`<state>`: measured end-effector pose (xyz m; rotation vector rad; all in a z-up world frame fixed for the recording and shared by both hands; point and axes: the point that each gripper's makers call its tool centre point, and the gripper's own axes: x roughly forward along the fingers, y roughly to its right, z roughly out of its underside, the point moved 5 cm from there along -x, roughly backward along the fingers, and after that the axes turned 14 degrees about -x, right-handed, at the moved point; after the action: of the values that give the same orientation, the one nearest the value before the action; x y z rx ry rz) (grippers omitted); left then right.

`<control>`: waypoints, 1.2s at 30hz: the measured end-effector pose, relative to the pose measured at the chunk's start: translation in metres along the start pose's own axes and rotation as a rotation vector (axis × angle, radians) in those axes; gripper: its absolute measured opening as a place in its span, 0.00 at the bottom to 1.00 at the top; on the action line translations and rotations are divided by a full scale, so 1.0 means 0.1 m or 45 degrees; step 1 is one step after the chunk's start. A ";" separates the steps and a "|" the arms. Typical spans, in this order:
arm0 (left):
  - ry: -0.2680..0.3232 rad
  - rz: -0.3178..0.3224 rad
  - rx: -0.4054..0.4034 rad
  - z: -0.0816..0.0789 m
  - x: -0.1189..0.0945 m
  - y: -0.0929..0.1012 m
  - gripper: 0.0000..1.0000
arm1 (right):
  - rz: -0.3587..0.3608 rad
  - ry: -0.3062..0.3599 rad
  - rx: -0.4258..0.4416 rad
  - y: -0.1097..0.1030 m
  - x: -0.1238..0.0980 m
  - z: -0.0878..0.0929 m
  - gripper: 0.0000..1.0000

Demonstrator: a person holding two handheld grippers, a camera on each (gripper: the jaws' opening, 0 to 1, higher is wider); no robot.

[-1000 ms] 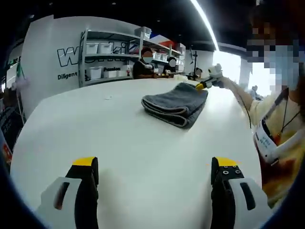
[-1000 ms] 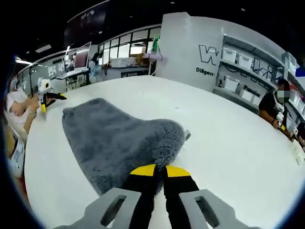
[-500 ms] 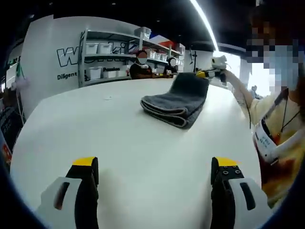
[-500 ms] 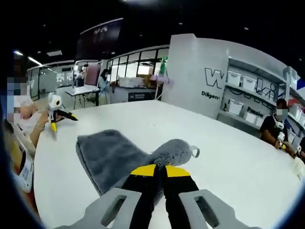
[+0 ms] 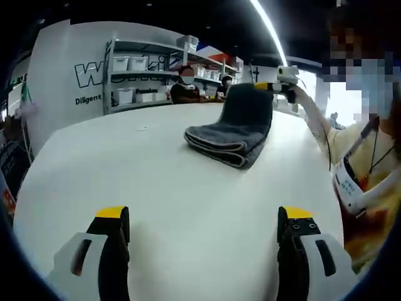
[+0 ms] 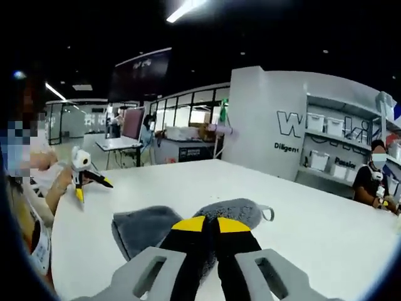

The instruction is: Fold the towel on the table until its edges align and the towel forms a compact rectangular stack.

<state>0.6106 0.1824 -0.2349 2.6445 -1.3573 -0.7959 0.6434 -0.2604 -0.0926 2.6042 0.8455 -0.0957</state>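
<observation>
Your right gripper (image 6: 209, 224) is pinching the grey towel (image 5: 235, 128) edge, jaws closed on it, lifting that flap above the white table (image 5: 156, 182); your left gripper (image 5: 203, 216) is hovering jaws wide apart, gripping nothing, well apart from the towel.

Shelving unit (image 5: 164, 69) — metal frame, standing against a white wall panel (image 5: 66, 59) that carries large dark lettering; the same lettering appears on the panel in the right gripper view. White storage bins (image 5: 128, 63) occupy the shelves, with further bins (image 6: 319, 160) on the rack in the right gripper view.

Seated person in dark top (image 5: 186, 88) — positioned at the far edge of the table, in front of the shelving. A second person (image 6: 371, 180) sits near the rack.

Ceiling light strip (image 5: 270, 28) runs overhead. A desk with a monitor (image 6: 128, 128) stands in the background, before glazed partitions (image 6: 188, 116).
</observation>
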 end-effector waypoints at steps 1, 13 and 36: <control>-0.002 0.000 0.000 0.00 0.00 0.00 0.96 | -0.003 0.005 -0.004 -0.03 0.02 -0.02 0.01; -0.007 0.001 0.001 0.00 0.00 0.01 0.96 | -0.055 0.088 -0.074 -0.24 0.19 -0.29 0.01; -0.012 0.001 0.001 0.00 0.01 0.01 0.96 | -0.145 0.196 -0.102 -0.51 0.56 -0.60 0.01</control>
<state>0.6104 0.1808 -0.2356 2.6446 -1.3608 -0.8086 0.6563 -0.1679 -0.0658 2.5122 1.0296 0.1069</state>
